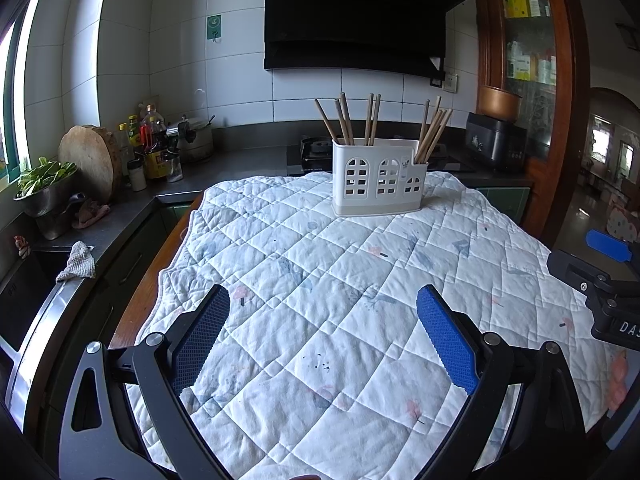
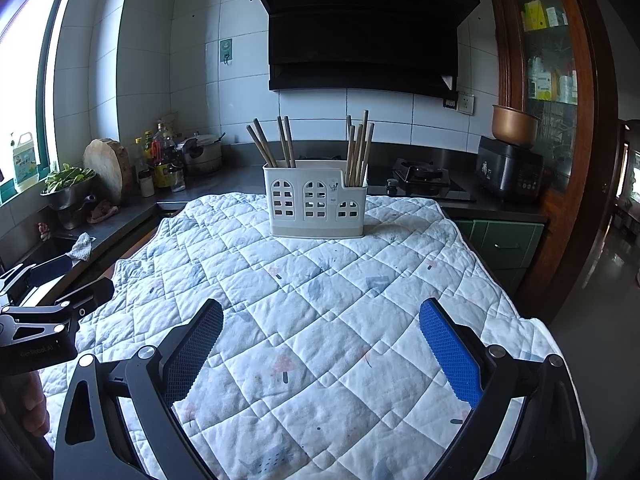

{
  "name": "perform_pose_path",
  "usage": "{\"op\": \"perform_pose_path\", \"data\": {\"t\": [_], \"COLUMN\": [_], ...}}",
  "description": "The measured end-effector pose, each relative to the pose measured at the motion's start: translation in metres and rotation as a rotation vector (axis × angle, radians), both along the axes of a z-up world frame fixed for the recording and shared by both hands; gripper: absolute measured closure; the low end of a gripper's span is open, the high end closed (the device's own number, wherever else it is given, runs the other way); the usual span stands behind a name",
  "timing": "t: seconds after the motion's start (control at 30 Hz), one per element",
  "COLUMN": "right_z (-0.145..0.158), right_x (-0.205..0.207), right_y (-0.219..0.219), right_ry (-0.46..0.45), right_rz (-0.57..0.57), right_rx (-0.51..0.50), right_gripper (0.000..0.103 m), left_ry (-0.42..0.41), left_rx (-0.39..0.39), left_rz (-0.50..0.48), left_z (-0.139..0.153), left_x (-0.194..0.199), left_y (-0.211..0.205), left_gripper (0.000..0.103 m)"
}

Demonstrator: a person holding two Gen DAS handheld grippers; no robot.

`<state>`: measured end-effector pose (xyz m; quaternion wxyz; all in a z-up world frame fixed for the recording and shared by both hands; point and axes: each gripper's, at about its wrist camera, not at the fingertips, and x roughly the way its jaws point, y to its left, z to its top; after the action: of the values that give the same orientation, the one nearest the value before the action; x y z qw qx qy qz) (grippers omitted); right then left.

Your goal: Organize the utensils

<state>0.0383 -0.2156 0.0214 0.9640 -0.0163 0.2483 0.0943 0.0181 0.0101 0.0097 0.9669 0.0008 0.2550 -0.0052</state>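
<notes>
A white utensil holder (image 1: 378,178) with arched cut-outs stands upright at the far side of a quilted white cloth (image 1: 320,280). Several wooden chopsticks (image 1: 348,122) stand in its compartments, some at the left and middle, a bunch at the right (image 1: 434,132). The holder also shows in the right wrist view (image 2: 316,200) with its chopsticks (image 2: 358,148). My left gripper (image 1: 322,336) is open and empty, low over the near part of the cloth. My right gripper (image 2: 320,348) is open and empty over the cloth (image 2: 320,300). Each gripper shows at the edge of the other's view.
A dark counter runs behind and to the left, with a gas stove (image 2: 420,178), a black rice cooker (image 2: 510,170), oil bottles (image 1: 154,144), a round chopping block (image 1: 90,162), a bowl of greens (image 1: 44,188) and a sink (image 1: 24,292). A wooden cabinet (image 1: 532,80) stands at the right.
</notes>
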Motion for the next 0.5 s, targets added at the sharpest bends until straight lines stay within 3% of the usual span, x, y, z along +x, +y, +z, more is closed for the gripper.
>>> {"op": "perform_pose_path", "data": {"t": [0.5], "right_z": [-0.0001], "right_x": [0.0000], "right_y": [-0.0004], "right_ry": [0.000], "right_rz": [0.001], "right_rx": [0.001], "right_gripper": [0.008], "left_ry": [-0.008], "left_rx": [0.010], "left_rz": [0.003], "left_z": [0.0007], "left_x": [-0.0004], "left_y": [-0.0010], "left_gripper": [0.009]}}
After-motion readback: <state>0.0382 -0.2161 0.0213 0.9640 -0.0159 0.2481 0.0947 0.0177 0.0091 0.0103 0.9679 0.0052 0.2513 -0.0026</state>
